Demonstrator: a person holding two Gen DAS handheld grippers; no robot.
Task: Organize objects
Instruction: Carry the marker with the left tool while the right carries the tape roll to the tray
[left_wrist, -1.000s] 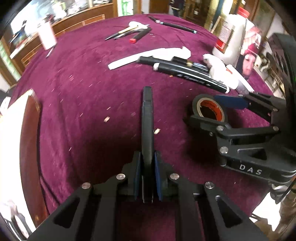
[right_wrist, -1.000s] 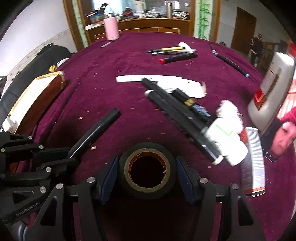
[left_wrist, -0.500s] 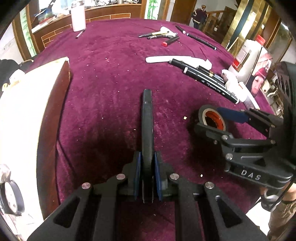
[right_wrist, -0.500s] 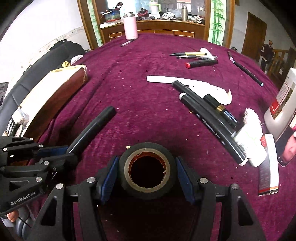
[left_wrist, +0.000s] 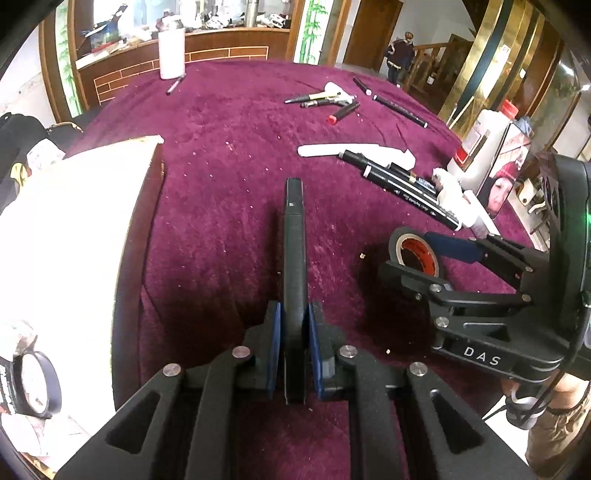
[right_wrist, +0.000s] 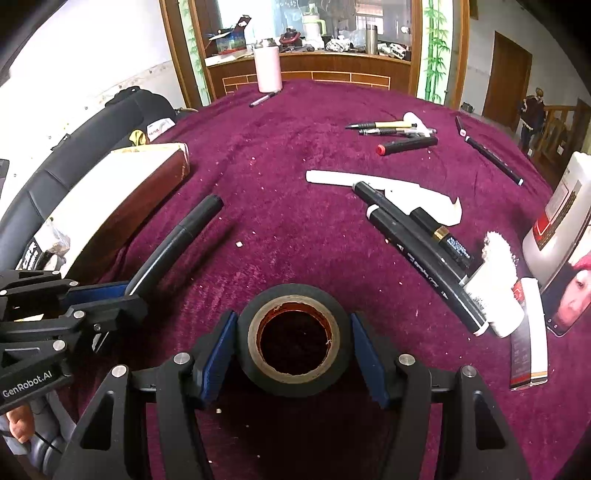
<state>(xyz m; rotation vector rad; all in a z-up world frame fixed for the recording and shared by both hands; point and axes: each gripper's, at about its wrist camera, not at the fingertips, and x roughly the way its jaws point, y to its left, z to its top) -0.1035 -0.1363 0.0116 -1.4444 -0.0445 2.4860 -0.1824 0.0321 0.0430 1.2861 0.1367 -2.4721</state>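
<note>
Both tools are loaded, so the task looks to be in the middle of a carry. The left gripper (left_wrist: 294, 345) is closed on a long black marker pen (left_wrist: 294, 258) that sticks out forward between its blue pads, and the right gripper (right_wrist: 293, 349) clamps a black roll of adhesive tape (right_wrist: 293, 339) by its sides, above the purple velvet tablecloth (right_wrist: 295, 229). Near the left edge of the cloth stands a box with a white top and dark wooden sides (left_wrist: 74, 236), probably the place for them, but I cannot tell this. Much is left to sort: two black markers (right_wrist: 417, 251) and a white fluffy brush (right_wrist: 496, 273) toward the right edge, a flat white plastic piece (right_wrist: 388, 190) in the middle, and pens with a red-capped marker (right_wrist: 406, 144) toward the far edge. Nothing blocks the way to the box.
</note>
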